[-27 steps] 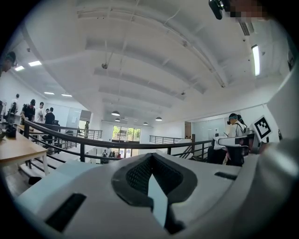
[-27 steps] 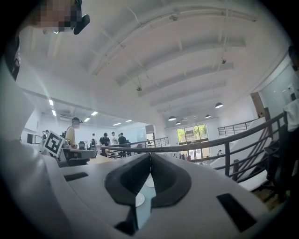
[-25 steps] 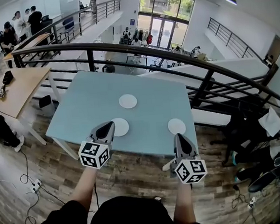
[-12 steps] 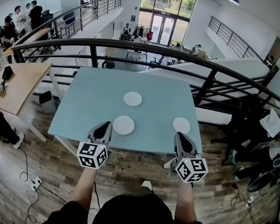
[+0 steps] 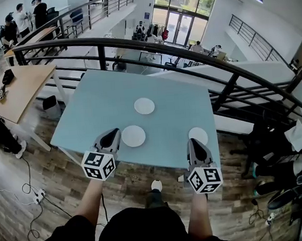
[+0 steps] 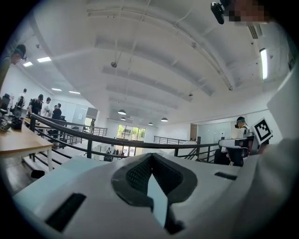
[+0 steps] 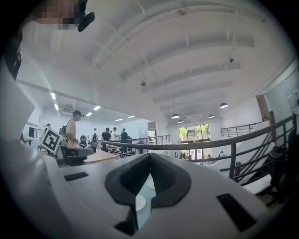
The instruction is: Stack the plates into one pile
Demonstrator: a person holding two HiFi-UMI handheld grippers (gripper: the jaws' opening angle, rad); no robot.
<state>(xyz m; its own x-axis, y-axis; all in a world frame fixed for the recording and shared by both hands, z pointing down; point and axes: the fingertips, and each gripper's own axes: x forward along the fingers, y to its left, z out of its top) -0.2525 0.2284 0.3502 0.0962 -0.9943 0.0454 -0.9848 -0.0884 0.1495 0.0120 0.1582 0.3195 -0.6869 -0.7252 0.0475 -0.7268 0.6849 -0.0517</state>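
Nothing is stacked yet: on the desk (image 5: 100,103) the far plate (image 5: 144,106) lies central, the left plate (image 5: 133,136) and right plate (image 5: 198,136) lie by its near edge, where the left claw (image 5: 112,134) and right claw (image 5: 193,144) hover, both closed and empty.

The left gripper (image 5: 114,132) and the right gripper (image 5: 193,144) are held out in front of the body, side by side and well apart. Both point toward the far side, roughly level. The left tip sits a little farther out than the right. Each carries a marker cube at its near end: the left cube (image 5: 99,165) and the right cube (image 5: 204,179). The bare left forearm (image 5: 90,205) and right forearm (image 5: 199,217) run back to a dark top (image 5: 134,233). In each gripper view the jaws meet at the tips with nothing between them.
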